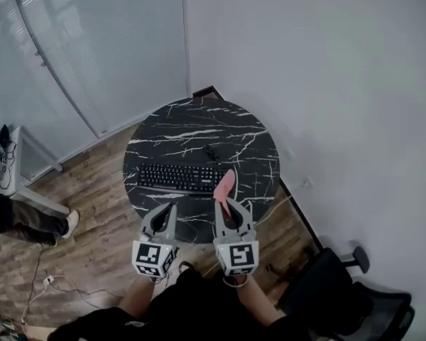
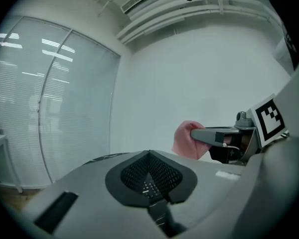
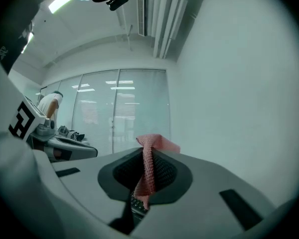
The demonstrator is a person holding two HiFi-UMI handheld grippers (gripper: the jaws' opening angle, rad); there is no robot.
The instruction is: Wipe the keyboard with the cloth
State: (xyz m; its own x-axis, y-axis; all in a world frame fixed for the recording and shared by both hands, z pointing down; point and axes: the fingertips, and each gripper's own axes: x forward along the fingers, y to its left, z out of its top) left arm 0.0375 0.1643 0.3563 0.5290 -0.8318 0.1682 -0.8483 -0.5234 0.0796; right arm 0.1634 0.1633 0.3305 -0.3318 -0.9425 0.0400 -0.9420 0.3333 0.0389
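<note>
Right tongs [image 1: 224,204]: clamped on the cloth [image 1: 225,186], which is pinched between the pads.
Cloth: pink, a fold standing up past the tips and a strip hanging down between the pads. From above, its free end sits over the right end of the keyboard [image 1: 179,177]. It is held up in the air, off the worktop [image 1: 199,123].
Left tongs [image 1: 167,209]: tips together, nothing in them. They are just beside the right tongs, level with them and apart from the cloth.
Keyboard: black, lying flat across the round dark marbled worktop, ahead of both tongs and below them.
Chair [image 1: 348,297]: black, on the floor by the person's right side.
</note>
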